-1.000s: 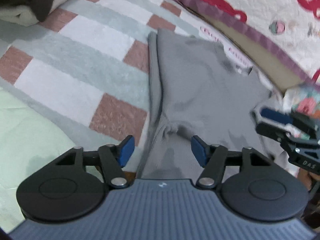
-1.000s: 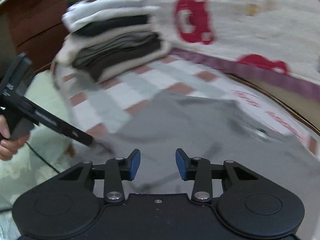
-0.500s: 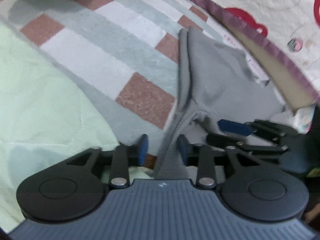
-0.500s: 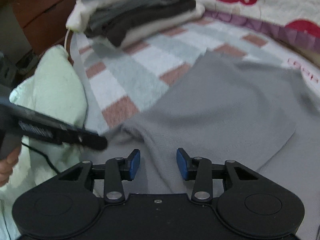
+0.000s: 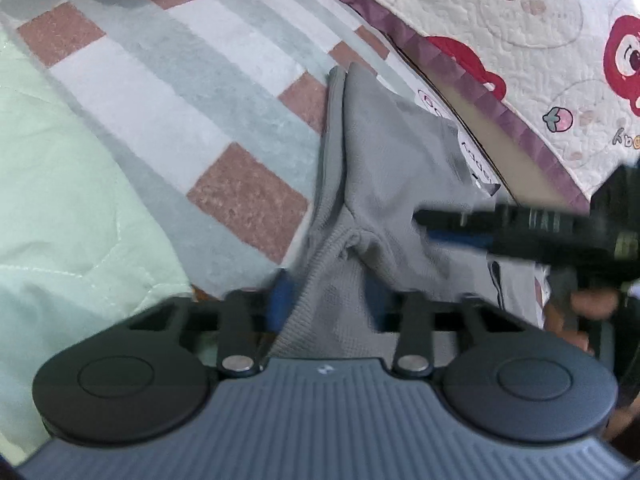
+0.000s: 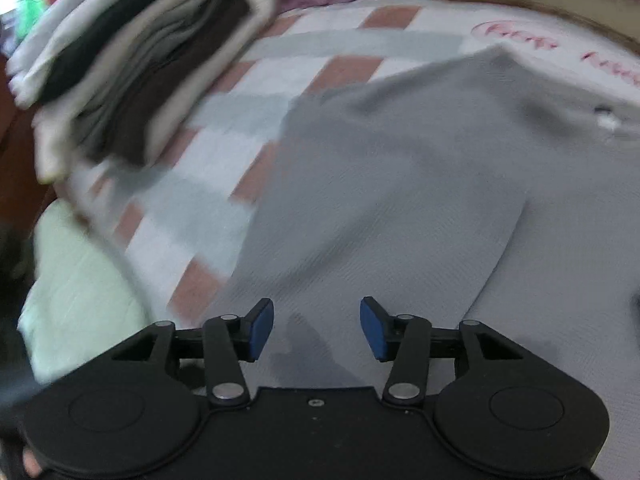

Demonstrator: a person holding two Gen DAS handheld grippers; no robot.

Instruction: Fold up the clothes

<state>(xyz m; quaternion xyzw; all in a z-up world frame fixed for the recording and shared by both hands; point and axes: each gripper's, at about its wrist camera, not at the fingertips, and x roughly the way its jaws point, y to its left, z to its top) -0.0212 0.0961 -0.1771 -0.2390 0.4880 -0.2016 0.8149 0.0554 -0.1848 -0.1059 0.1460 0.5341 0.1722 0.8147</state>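
Note:
A grey knit garment [image 5: 384,168] lies spread on the checked bedsheet [image 5: 160,80]. Its ribbed hem rises in a taut bunch into my left gripper [image 5: 328,304], which is shut on it, the cloth filling the gap between the blue pads. In the right wrist view the same grey garment [image 6: 400,200] lies flat with one folded flap on top. My right gripper [image 6: 316,328] hovers just above it, open, with nothing between its fingers. From the left wrist view the right gripper [image 5: 432,224] reaches in from the right over the garment, blurred.
A stack of folded clothes [image 6: 132,80] sits at the back left of the bed. A pale green quilt [image 5: 60,200] covers the near left. A white quilt with red bear prints [image 5: 520,20] runs along the far side. A hand [image 5: 592,304] holds the right gripper.
My left gripper went from open around the hem to shut on it and pulled it up. The right gripper swung in over the garment, staying open.

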